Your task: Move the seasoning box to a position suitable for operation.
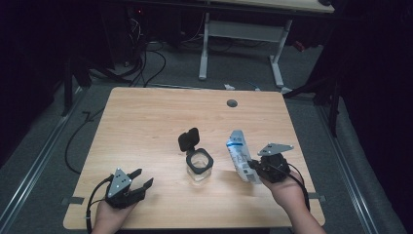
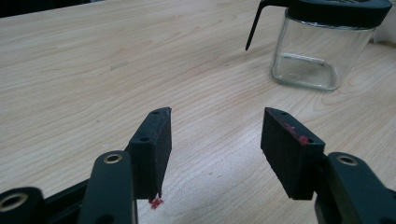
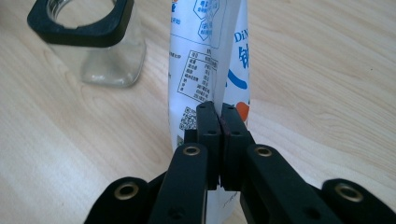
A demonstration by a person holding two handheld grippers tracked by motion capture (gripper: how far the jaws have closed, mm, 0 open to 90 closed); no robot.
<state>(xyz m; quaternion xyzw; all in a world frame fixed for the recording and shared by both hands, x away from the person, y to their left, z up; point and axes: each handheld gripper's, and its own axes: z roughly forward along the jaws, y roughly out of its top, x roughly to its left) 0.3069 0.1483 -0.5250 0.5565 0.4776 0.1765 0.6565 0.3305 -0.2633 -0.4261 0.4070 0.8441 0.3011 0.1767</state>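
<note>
A clear glass jar (image 1: pixel 199 167) with a black collar and a flipped-up black lid (image 1: pixel 188 139) stands at the middle of the wooden table (image 1: pixel 146 122). My right gripper (image 1: pixel 253 168) is shut on a white and blue printed pouch (image 1: pixel 239 155), held just off the table to the right of the jar. Its pads pinch the pouch (image 3: pixel 205 60) near its lower end, with the jar (image 3: pixel 93 42) up to the left. My left gripper (image 1: pixel 142 178) rests open near the front left edge, nothing between its fingers (image 2: pixel 152 149); the jar (image 2: pixel 322 51) stands ahead to the right.
A small round grommet (image 1: pixel 232 103) sits in the table near its far edge. Cables and a white desk frame (image 1: pixel 241 44) lie on the floor beyond the table. Bare wood stretches left of the jar and behind it.
</note>
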